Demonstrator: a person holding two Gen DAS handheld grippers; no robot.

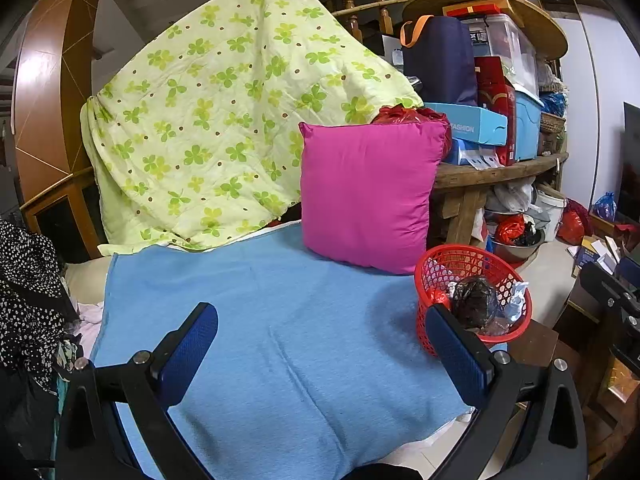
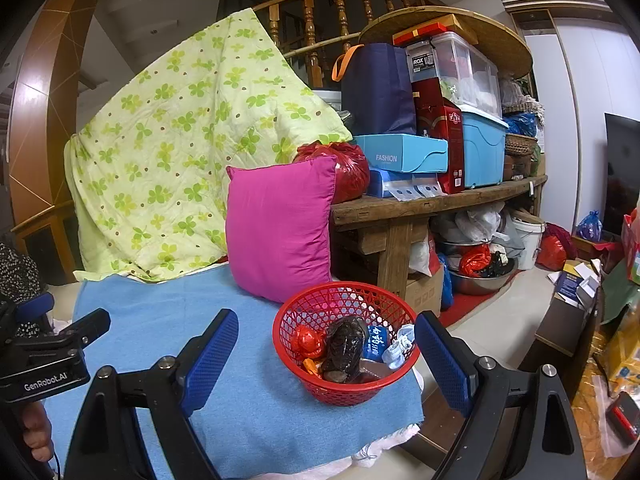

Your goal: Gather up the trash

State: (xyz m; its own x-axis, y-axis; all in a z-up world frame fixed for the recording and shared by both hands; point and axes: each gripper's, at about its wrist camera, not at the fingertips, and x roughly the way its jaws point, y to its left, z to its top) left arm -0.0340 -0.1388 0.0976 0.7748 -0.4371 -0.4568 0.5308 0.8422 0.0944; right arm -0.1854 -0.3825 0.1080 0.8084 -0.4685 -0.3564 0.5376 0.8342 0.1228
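Trash gathered in the basket, both tongs released.
The round red plastic mesh basket [image 2: 346,344] held a dark crumpled bag [image 2: 344,348] and wrappers, standing on the blue towel [image 2: 160,320] before the magenta pillow [image 2: 280,228]; left tongs [image 1: 320,356] and right tongs [image 2: 326,360] gaped, gripping nothing.

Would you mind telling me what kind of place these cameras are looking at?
Probably a cluttered living area in a home: a wooden stair railing behind, a wooden bench stacked with storage boxes, and a magenta cushion on a blue blanket beside a red trash basket.
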